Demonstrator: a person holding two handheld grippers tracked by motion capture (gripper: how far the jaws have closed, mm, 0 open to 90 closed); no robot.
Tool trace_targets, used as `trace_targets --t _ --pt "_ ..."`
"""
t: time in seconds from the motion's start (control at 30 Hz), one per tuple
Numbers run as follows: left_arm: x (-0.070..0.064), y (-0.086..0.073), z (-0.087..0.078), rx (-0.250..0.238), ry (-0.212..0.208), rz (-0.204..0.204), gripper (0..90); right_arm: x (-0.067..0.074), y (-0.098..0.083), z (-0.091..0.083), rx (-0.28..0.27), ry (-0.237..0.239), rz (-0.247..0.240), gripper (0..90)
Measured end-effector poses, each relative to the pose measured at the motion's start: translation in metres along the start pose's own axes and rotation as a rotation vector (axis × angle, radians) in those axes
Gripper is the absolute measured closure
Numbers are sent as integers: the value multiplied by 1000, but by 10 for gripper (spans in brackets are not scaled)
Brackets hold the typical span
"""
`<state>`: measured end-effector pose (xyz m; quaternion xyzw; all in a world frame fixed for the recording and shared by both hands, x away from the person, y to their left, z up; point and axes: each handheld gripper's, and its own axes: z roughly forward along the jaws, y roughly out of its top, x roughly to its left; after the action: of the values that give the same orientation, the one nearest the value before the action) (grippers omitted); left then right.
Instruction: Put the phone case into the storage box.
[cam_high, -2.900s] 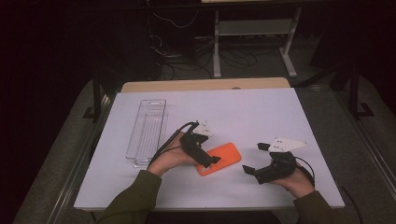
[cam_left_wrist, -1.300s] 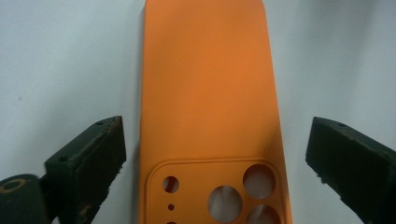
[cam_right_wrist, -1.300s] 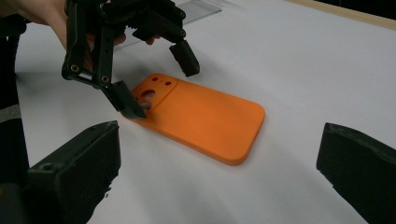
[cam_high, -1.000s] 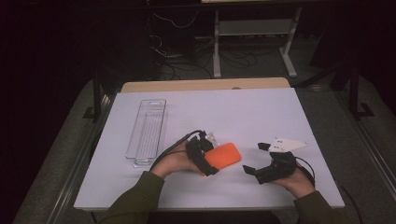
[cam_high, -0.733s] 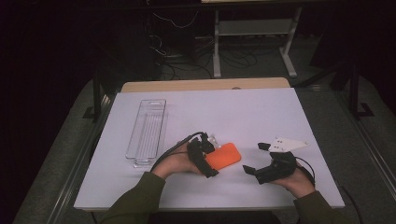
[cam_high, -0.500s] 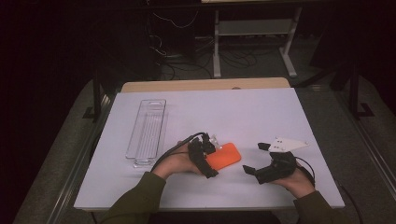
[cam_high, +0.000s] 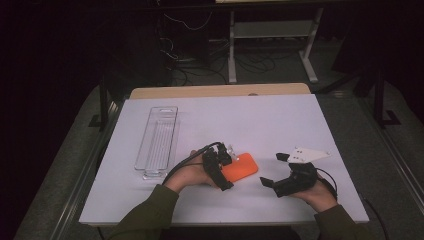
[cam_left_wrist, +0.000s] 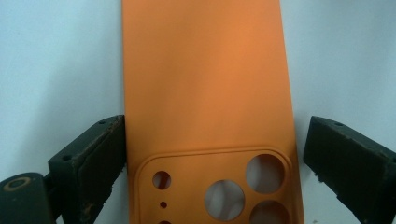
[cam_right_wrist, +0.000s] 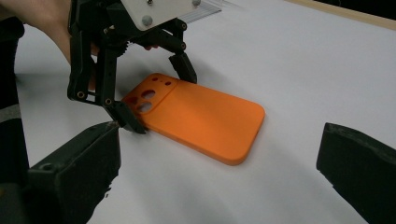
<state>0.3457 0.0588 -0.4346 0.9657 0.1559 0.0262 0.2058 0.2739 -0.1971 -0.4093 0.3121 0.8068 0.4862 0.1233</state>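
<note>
With the left gripper (cam_left_wrist: 205, 154) spread astride the camera-hole end of the orange phone case (cam_left_wrist: 205, 84), its fingers (cam_left_wrist: 100, 158) were best centred before being closed, while the right gripper (cam_high: 272, 184) waited spread just beside the case.

Dim lab: cables (cam_high: 200, 55), metal rack (cam_high: 272, 30)

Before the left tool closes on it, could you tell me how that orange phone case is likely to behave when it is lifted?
The orange phone case looks thin and hollow-backed, so it is probably very light. Its smooth matte skin suggests some flex when squeezed across its width. It lies flat on the white table, so it should neither roll nor tip. The left tool straddles its camera-hole end, jaws open; lifted from there, the far end may droop.
</note>
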Motion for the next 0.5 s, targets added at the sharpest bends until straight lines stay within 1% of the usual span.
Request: trace_targets --t 0.33,0.5 --pt "2 0 -2 -3 11 -6 131 0 0 0 0 0 -5 0" --pt "1 0 -3 -5 14 -8 141 0 0 0 2 2 -3 0"
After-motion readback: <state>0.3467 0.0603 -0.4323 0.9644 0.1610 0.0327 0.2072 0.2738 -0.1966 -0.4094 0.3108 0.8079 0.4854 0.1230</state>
